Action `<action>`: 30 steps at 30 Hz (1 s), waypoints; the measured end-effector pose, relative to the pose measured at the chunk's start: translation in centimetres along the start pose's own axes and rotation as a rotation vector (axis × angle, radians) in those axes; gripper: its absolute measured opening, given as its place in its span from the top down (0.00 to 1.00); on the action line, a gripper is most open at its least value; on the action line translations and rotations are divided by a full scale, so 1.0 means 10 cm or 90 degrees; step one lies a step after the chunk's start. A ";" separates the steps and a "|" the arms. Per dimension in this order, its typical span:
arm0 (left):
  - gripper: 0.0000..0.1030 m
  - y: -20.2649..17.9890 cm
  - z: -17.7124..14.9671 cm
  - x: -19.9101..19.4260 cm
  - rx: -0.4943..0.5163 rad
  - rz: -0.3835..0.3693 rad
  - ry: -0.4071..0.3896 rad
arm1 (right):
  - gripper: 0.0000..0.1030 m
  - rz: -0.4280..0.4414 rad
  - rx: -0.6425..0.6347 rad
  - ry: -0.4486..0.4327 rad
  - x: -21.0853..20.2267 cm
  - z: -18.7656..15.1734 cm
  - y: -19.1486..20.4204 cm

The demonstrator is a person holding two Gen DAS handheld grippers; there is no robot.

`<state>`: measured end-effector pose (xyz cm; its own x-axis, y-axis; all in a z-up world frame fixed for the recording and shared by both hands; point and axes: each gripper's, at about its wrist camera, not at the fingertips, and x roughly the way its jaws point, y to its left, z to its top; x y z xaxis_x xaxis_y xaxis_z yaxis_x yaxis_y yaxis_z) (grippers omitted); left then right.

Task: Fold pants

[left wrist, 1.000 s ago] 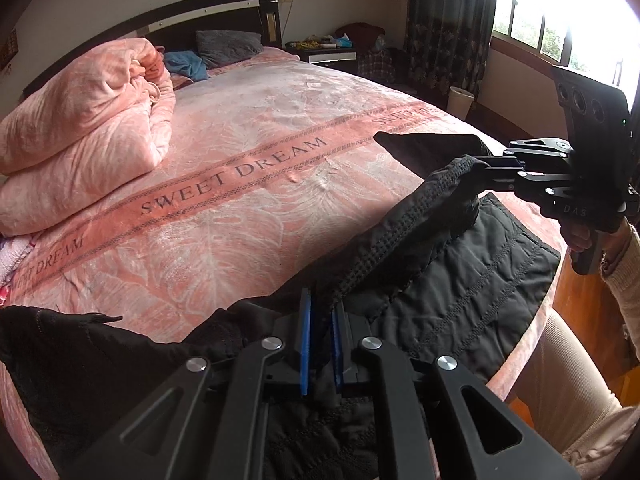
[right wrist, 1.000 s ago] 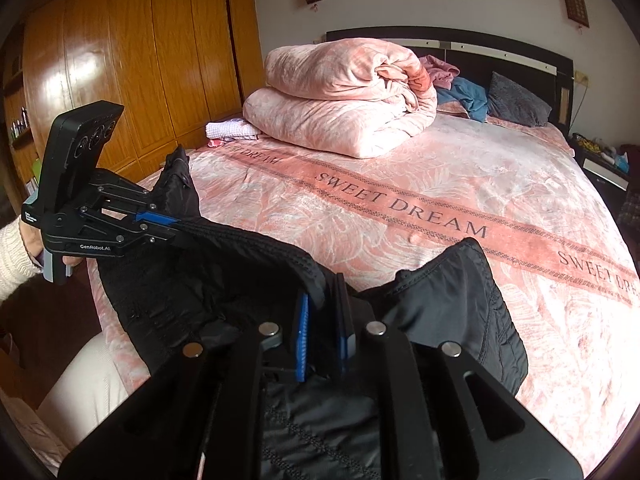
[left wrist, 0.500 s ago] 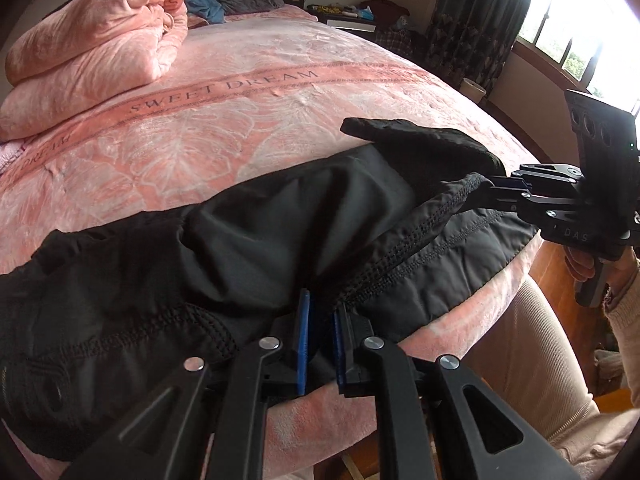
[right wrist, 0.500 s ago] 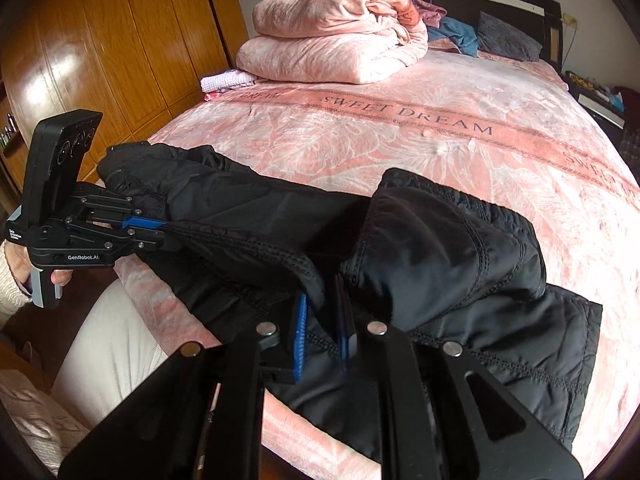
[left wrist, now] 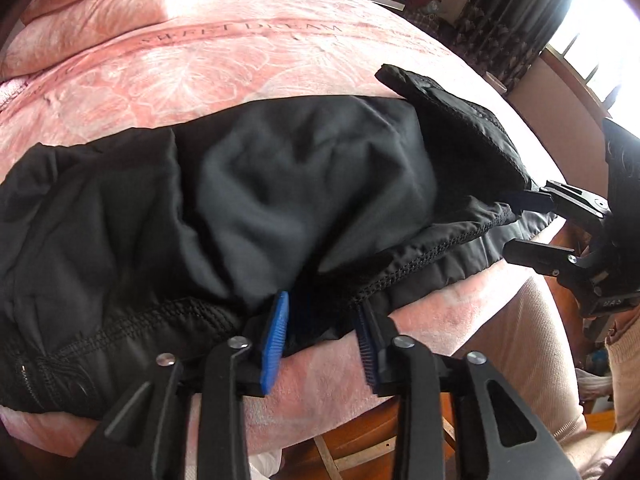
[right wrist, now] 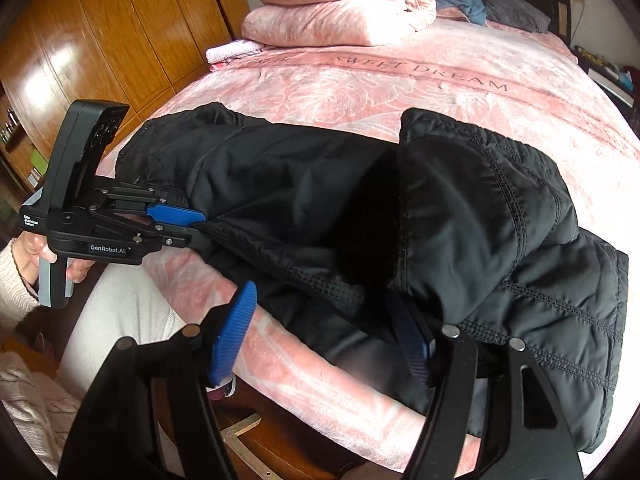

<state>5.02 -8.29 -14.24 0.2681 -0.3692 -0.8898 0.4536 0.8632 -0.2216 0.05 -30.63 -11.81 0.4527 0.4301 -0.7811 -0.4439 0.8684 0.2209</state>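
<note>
One pair of black pants (right wrist: 360, 216) is seen lying on the one bed (right wrist: 460, 92). Two grippers are counted at the bed's near edge: the left gripper (left wrist: 322, 340) and the right gripper (right wrist: 324, 332). One folded pink quilt (right wrist: 340, 4) is seen at the bed's head end.

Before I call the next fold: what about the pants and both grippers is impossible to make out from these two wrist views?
- Pants, left wrist view: the far left end is cut off by the frame edge.
- Pants, right wrist view: the underside is hidden by the folded-over layer.
- Left gripper, right wrist view: fabric hides whether its fingertips touch the hem.
- Right gripper, left wrist view: its upper fingertip is buried in fabric.
</note>
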 end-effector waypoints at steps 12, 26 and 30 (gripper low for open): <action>0.23 0.25 -0.06 -0.43 -0.104 0.041 -0.089 | 0.25 -0.167 0.089 -0.079 -0.43 0.74 -0.24; 0.11 0.31 0.02 -0.50 -0.128 0.104 -0.105 | 0.33 -0.420 0.145 0.099 0.80 0.98 -0.28; 0.06 0.30 0.00 -0.55 -0.135 0.118 -0.123 | 0.75 -0.366 0.211 0.085 0.70 0.93 -0.47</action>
<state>4.92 -3.63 -9.99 0.4946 -0.2400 -0.8353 0.2008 0.9667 -0.1589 12.46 -29.45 -12.89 0.4370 -0.1392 -0.8886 0.1099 0.9888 -0.1009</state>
